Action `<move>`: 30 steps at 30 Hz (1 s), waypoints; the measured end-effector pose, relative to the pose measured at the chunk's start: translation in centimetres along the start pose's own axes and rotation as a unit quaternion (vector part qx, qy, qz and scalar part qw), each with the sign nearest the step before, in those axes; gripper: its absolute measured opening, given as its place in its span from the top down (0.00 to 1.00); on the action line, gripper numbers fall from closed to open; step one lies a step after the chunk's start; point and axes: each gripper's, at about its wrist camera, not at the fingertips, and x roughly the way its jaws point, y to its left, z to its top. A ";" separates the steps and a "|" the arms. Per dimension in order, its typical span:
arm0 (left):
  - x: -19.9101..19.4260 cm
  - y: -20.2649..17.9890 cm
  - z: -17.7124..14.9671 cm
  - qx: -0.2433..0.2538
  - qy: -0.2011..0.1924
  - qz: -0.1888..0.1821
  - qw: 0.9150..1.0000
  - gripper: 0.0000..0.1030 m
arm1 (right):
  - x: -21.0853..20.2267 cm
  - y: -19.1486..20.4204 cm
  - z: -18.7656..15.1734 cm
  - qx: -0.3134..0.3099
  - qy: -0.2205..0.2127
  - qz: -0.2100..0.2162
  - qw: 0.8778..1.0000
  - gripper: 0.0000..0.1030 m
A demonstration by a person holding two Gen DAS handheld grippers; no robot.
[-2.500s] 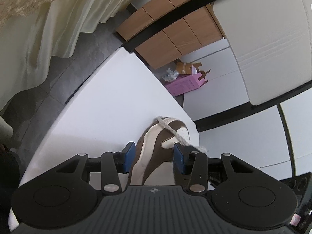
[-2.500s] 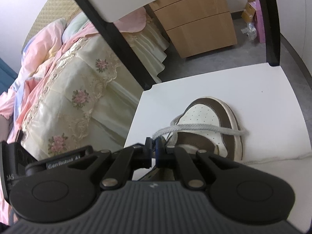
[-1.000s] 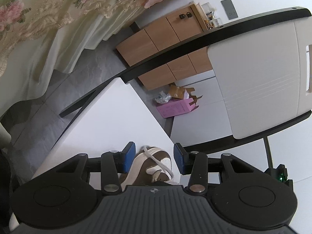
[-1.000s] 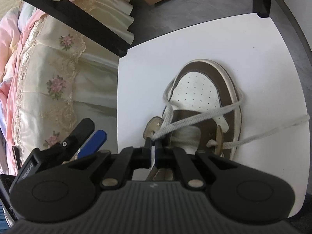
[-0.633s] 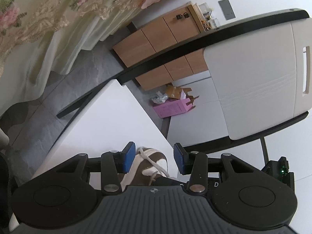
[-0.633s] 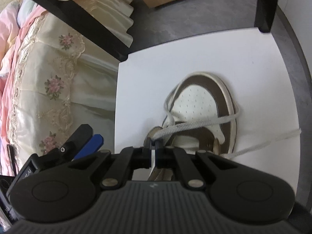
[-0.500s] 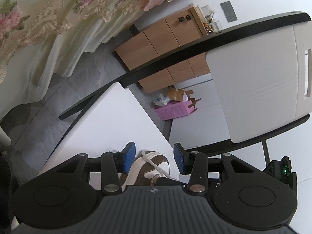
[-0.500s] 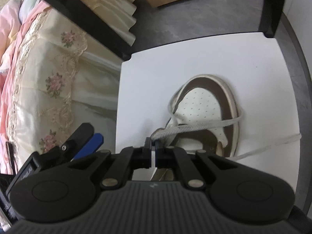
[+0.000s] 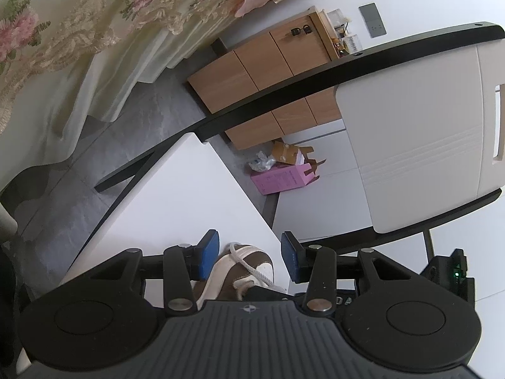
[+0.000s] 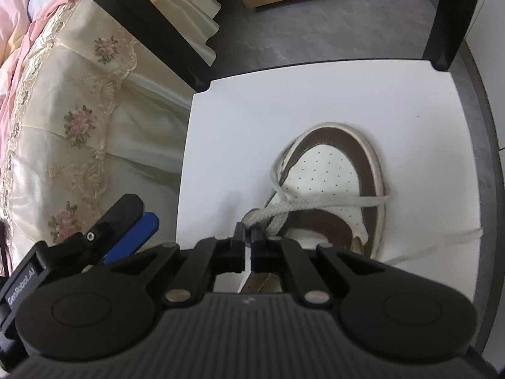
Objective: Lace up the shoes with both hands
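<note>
Brown-and-white leather low-top shoe [image 9: 243, 268] on the white desk [image 9: 176, 195], seen from the left wrist camera: only the toe end showing, low in the frame between the blue pads of the left tool [image 9: 249, 257]. Jaws standing apart, pressing on nothing; thick white woven lace [image 9: 249, 265] running across the toe beneath them. Beyond the desk edge, a wooden drawer cabinet [image 9: 268, 72] and a pink cardboard box [image 9: 282, 180] on the grey floor.

From the right wrist camera: same shoe [image 10: 334, 173] lying near the middle of the desk [image 10: 315, 101], toe pointing away. Right tool [image 10: 248, 240] clamped tight on the lace [image 10: 277, 214] beside the shoe's near-left edge; one strand crossing the toe box, another trailing off over the desk to the right. Left tool [image 10: 126, 230] waiting at lower left, off the desk edge, over the floral bedspread [image 10: 79, 126].

Probably mid-lacing: lace end picked up, not yet threaded. Next, likely steadying the shoe with the free tool and guiding the pinched end to an eyelet; eyelets largely hidden behind the right tool.
</note>
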 end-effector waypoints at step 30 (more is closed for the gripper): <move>-3.5 -5.3 -7.8 0.316 0.053 0.039 0.947 0.53 | -1.2 7.9 -2.8 -0.526 0.113 -0.118 0.834 0.71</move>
